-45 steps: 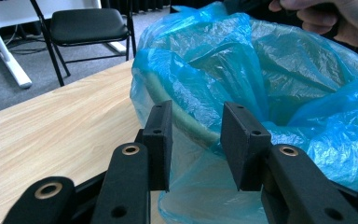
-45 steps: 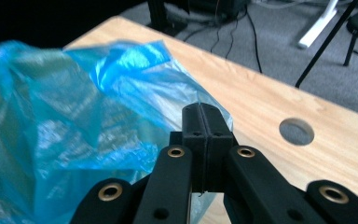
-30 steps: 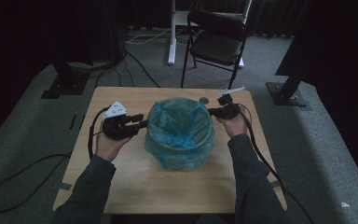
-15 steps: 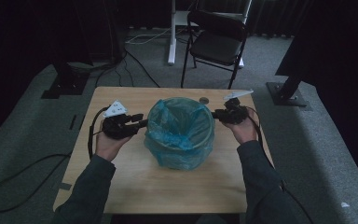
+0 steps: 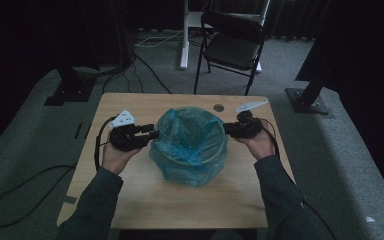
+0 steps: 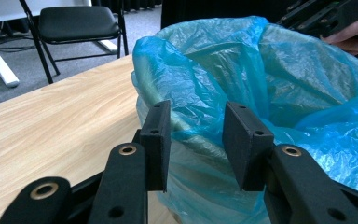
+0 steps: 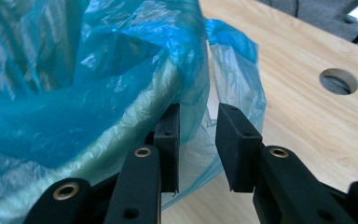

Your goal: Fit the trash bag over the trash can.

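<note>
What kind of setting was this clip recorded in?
Probably a lab or studio set up for recording: a lone wooden table on grey carpet, cables trailing across the floor, and a folding chair against dark curtains.

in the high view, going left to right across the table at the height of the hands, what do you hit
left tool → bin lined with a blue bag → right tool. Both tools sit at the bag's rim with their jaws open.
</note>
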Available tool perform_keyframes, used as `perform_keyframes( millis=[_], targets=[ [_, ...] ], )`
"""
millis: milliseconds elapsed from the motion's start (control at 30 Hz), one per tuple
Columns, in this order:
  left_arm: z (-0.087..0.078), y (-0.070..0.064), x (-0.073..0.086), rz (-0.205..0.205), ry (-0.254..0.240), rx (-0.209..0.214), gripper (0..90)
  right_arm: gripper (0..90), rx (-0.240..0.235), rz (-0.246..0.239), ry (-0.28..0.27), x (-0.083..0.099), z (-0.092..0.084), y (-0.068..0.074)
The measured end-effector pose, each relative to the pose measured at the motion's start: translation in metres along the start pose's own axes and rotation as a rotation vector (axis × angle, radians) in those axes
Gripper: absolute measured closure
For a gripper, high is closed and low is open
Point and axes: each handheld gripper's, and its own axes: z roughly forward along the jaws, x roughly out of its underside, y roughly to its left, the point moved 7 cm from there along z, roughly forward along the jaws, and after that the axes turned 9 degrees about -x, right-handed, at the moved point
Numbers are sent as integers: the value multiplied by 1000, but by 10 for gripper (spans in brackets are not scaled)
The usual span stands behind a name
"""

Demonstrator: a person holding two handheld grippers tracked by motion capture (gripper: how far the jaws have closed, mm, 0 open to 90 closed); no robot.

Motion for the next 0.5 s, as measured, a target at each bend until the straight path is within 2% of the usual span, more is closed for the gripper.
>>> perform_keyframes(
  millis=[67,133,267,367,500],
  targets=[
    [-2,0,-1,5,0,3,615,683,-5,-21,13,4,-1,5],
    [-5,-2,-4,11,-5,7,611,668,11,-41,24,7,-2,9],
    [-7,-5,-12,27,-14,15,605,641,37,-48,17,14,-6,13],
    [-7,-9,-18,42,-16,20,603,619,53,-44,0,17,-10,13],
    [-3,-13,-27,55,-28,15,601,597,47,-28,-51,18,-15,14]
  ],
)
